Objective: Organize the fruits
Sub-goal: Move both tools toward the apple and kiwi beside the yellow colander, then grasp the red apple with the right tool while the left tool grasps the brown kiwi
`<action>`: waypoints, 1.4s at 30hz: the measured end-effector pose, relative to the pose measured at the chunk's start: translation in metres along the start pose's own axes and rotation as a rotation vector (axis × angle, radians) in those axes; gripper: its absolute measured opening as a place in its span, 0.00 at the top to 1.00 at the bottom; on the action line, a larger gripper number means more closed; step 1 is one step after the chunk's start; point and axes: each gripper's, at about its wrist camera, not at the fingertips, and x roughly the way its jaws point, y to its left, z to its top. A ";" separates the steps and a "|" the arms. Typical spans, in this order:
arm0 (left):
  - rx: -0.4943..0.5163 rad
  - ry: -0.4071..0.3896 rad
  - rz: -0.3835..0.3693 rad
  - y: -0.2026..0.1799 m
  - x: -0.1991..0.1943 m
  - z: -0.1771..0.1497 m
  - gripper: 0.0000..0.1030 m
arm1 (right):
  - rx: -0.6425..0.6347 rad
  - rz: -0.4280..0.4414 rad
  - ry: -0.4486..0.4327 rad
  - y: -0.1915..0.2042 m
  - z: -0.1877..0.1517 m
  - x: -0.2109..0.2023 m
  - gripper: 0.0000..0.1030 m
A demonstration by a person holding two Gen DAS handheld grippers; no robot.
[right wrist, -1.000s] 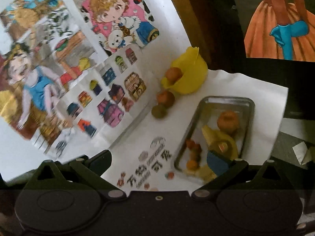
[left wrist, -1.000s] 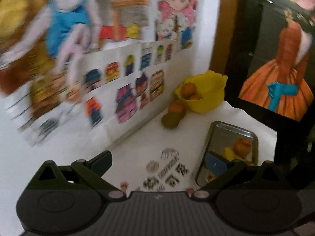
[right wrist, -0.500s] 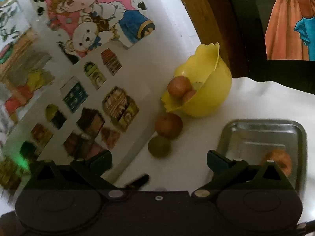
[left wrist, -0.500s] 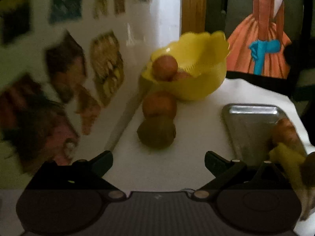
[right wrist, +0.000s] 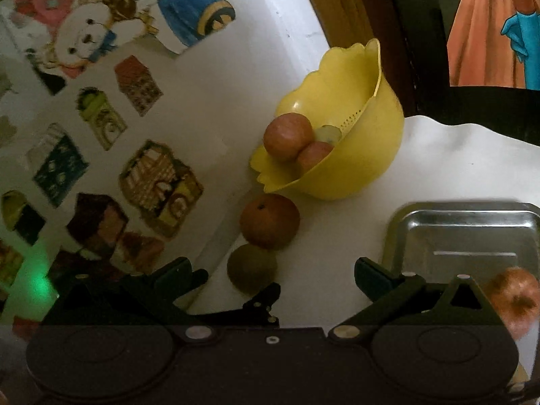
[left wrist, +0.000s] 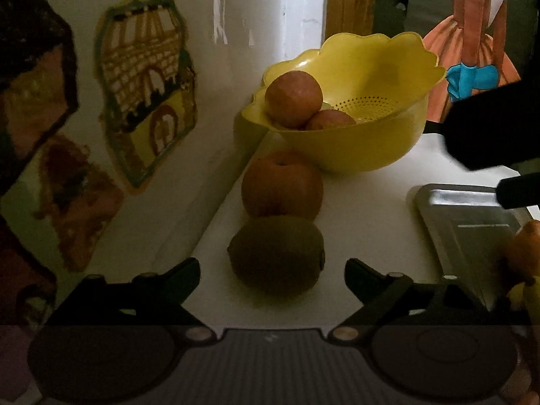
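White tabletop runs along a wall covered in cartoon stickers, dimly lit. Nearest in the left wrist view, the left gripper has its jaws spread wide with nothing clamped; the kiwi lies on the table between the two fingertips, and whether either pad touches it cannot be told. Just past the kiwi at 12 o'clock, an orange sits touching it. Farther along the same line stands the yellow colander bowl, with two reddish fruits piled at its left rim. At 3 o'clock lies the metal tray, an orange-coloured fruit showing at its near edge. In the right wrist view, the right gripper is also wide open and empty, held above the table, with the left gripper's finger visible below it beside the kiwi. An apple rests in the tray at 4 o'clock. Beyond the bowl, a painted orange dress hangs in the background.
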 end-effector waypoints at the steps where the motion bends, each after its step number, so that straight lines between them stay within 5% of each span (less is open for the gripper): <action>1: 0.000 0.007 0.003 0.000 0.004 0.001 0.15 | 0.006 -0.002 0.002 -0.001 0.002 0.004 0.01; 12: -0.050 0.026 -0.033 0.005 0.022 0.004 0.30 | 0.010 -0.018 0.029 -0.006 0.008 0.021 0.01; 19: -0.099 0.018 -0.020 0.009 0.011 -0.004 0.32 | -0.004 -0.019 0.035 -0.009 0.014 0.023 0.01; 32: -0.202 0.060 0.034 0.032 -0.061 -0.065 0.32 | -0.084 -0.027 0.040 0.011 0.012 0.073 0.01; 42: -0.244 0.066 0.046 0.043 -0.090 -0.083 0.32 | -0.179 -0.109 0.000 0.024 0.006 0.134 0.08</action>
